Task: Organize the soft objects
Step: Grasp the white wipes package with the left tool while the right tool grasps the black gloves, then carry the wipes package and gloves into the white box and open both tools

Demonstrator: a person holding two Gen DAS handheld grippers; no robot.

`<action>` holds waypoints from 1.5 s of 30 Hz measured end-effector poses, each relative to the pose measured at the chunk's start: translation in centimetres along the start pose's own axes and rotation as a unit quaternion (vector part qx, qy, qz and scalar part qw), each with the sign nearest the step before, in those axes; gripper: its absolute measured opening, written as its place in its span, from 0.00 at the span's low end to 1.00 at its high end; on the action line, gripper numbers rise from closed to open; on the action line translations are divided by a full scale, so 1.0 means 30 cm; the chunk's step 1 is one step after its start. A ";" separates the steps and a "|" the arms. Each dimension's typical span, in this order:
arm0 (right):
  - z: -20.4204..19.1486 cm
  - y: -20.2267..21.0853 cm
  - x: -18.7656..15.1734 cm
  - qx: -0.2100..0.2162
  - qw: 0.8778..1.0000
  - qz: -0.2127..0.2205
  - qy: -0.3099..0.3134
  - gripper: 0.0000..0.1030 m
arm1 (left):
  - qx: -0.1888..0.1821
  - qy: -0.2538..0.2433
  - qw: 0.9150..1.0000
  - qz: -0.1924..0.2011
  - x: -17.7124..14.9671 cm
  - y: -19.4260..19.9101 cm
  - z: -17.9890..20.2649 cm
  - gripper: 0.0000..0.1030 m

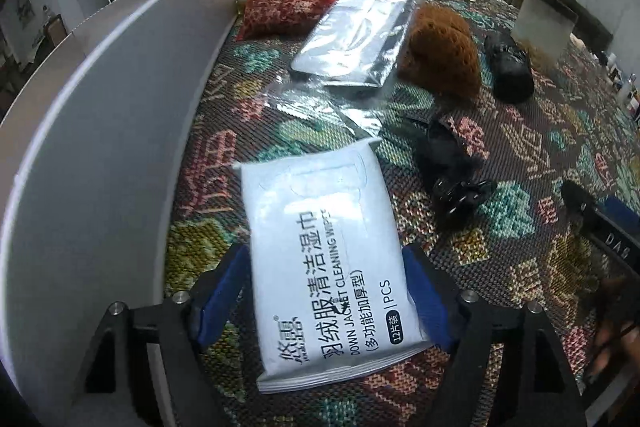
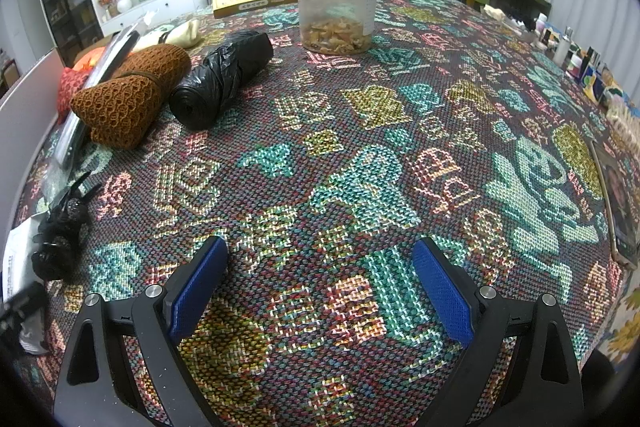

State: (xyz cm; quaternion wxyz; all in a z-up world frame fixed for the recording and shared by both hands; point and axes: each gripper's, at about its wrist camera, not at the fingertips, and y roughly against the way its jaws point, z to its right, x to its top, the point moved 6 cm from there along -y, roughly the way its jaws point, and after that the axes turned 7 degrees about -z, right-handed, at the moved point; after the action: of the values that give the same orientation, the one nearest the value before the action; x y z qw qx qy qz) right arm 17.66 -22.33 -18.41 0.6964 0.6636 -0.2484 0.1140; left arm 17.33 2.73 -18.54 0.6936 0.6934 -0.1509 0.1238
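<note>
a flat white plastic pack of wipes [image 1: 320, 263] lies on the woven patterned tablecloth [image 2: 360, 163], between the blue ribbed pads of the left gripper [image 1: 324, 291]; whether the pads press it i cannot tell. beyond lie a silvery foil pouch [image 1: 356, 31], a brown knitted bundle [image 1: 440, 51], a black bag roll [image 1: 508, 67] and a red patterned cushion [image 1: 280, 11]. the right gripper [image 2: 320, 287] hangs released over bare cloth. a grey board [image 1: 100, 131] edges the table.
</note>
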 end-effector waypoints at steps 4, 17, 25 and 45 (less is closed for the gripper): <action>0.000 0.001 -0.003 0.000 1.000 0.000 0.000 0.93 | -0.001 0.012 1.000 0.015 -0.006 -0.002 -0.007 0.79; -0.505 0.058 0.064 0.258 0.947 -0.090 0.167 0.46 | -0.006 0.029 0.999 0.029 -0.075 0.057 -0.052 0.65; -0.586 0.002 0.094 0.261 0.937 -0.121 0.198 0.35 | 0.000 0.029 0.999 0.036 -0.070 0.049 -0.044 0.65; 0.351 -0.005 0.256 0.138 0.985 -0.082 0.062 0.62 | -0.026 0.023 0.998 0.045 -0.084 0.065 -0.031 0.65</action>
State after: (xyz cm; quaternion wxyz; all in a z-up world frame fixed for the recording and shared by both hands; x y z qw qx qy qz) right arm 22.21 -33.99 -14.76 0.6194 0.7629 -0.1312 0.1310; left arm 14.28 3.76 -17.69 0.7083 0.6647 -0.1690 0.1673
